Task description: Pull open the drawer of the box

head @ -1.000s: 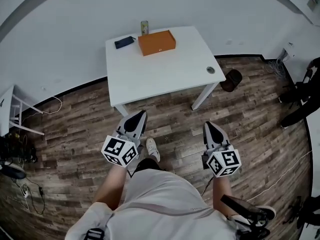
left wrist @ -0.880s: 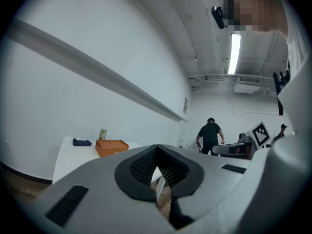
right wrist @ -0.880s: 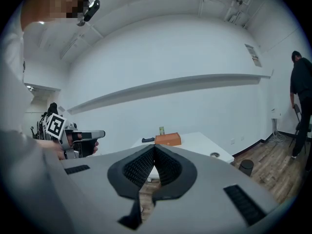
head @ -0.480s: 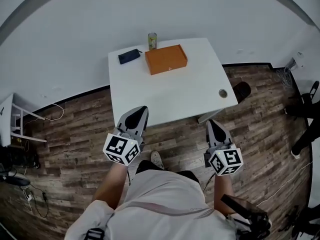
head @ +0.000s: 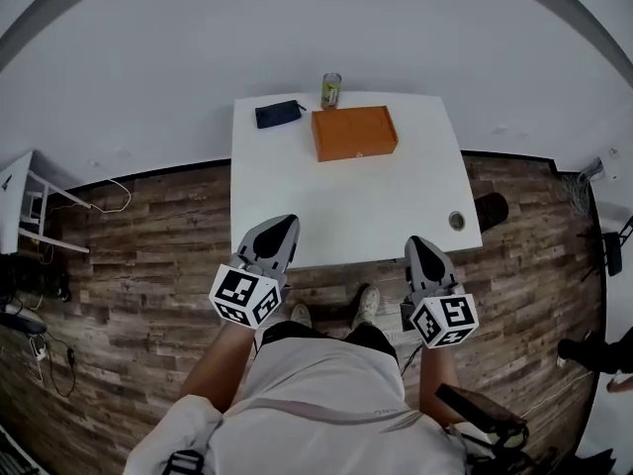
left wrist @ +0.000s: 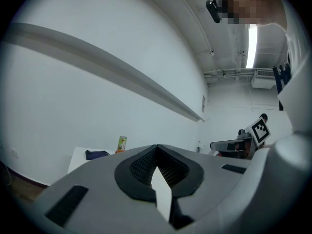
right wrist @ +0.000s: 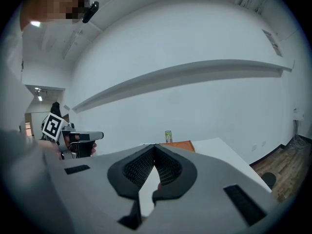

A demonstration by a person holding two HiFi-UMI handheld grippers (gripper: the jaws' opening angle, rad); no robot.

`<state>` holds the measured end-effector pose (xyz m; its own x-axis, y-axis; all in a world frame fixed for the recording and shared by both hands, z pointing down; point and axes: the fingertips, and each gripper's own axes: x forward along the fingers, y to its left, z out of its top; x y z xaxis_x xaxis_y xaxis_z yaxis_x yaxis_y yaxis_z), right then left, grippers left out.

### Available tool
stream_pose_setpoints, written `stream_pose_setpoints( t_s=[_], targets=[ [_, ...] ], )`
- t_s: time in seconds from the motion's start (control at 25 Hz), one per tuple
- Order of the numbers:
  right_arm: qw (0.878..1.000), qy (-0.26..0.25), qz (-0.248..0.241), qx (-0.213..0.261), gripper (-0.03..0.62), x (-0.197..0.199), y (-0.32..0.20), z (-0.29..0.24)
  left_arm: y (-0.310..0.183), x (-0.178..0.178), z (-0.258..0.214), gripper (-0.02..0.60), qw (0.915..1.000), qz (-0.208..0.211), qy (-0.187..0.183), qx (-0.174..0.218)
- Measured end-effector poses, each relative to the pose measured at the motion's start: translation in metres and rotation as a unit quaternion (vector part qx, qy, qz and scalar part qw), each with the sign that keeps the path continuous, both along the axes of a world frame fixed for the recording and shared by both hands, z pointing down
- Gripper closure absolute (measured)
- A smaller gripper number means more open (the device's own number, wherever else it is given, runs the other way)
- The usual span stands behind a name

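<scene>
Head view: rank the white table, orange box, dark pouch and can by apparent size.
1. white table
2. orange box
3. dark pouch
4. can, only slightly smaller

The last three share the table's far end, so distance hardly skews the order.

box (head: 354,133) on table (head: 346,211), can (head: 331,90) behind

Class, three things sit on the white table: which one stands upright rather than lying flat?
The green can at the far edge: it stands upright, while the orange box and the dark pouch lie flat.
</scene>
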<state>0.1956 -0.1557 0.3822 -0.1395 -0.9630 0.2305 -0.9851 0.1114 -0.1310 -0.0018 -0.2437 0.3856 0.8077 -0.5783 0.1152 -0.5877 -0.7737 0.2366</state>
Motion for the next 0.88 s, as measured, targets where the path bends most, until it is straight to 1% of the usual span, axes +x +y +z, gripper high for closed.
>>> stream_pose_setpoints(
  t_s=[0.12,0.24,0.44,0.56,0.68,0.88],
  targets=[
    [1.000,-0.005,-0.030,0.000,0.592,0.007,-0.026,0.004,-0.013,0.002,0.004,0.572,0.9995,-0.032,-0.006,-0.004],
    [0.998,-0.007,-0.061,-0.002,0.592,0.020,-0.050,0.009,-0.024,0.012,0.008,0.572,0.9978,-0.065,-0.013,-0.007],
    [0.995,-0.009,-0.103,-0.011,0.592,0.064,-0.080,0.013,-0.036,0.049,0.010,0.572,0.9939,-0.108,-0.021,-0.011],
    [0.993,-0.008,-0.118,-0.014,0.592,0.091,-0.091,0.014,-0.043,0.071,0.014,0.572,0.9912,-0.130,-0.021,-0.016],
    [0.992,-0.011,-0.123,-0.020,0.592,0.108,-0.096,0.019,-0.047,0.090,0.022,0.572,0.9901,-0.136,-0.024,-0.024],
    [0.993,-0.025,-0.110,-0.031,0.592,0.121,-0.095,0.033,-0.062,0.121,0.042,0.571,0.9921,-0.113,-0.043,-0.032]
  ],
)
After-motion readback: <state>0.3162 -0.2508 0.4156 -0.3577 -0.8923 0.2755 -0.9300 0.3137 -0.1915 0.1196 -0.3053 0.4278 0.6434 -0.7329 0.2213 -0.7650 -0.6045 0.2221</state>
